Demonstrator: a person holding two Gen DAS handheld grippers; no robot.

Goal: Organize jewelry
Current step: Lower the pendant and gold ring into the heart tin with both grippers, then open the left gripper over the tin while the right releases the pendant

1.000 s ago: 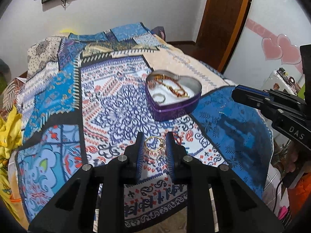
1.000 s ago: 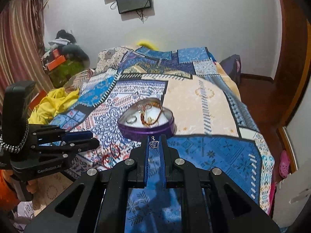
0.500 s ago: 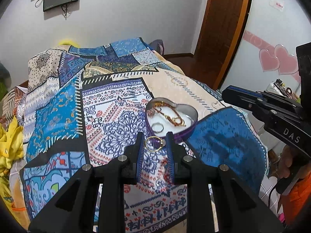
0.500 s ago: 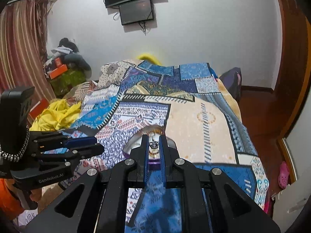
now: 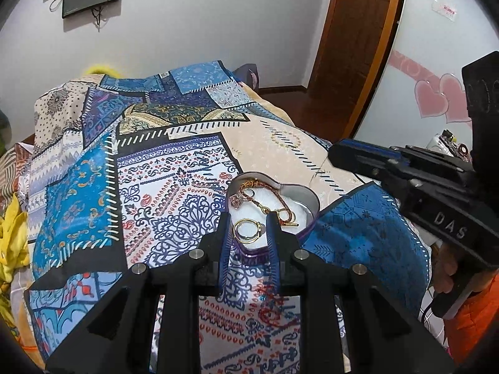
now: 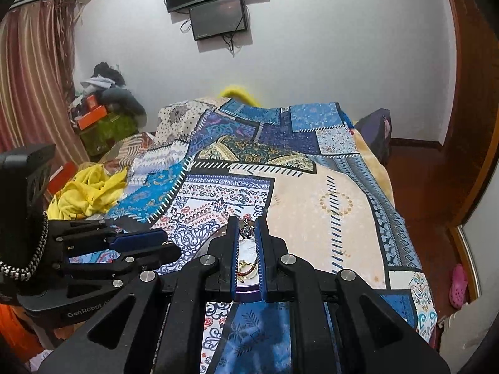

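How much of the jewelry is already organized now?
Done: a red-gold bracelet already lies in the heart-shaped tin. In hand: the left gripper holds a gold ring; the right gripper holds a crown pendant. Left: releasing both into the tin.

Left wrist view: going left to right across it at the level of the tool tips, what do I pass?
Yellow cloth → quilt → gold ring in the left tool → heart tin → right tool.
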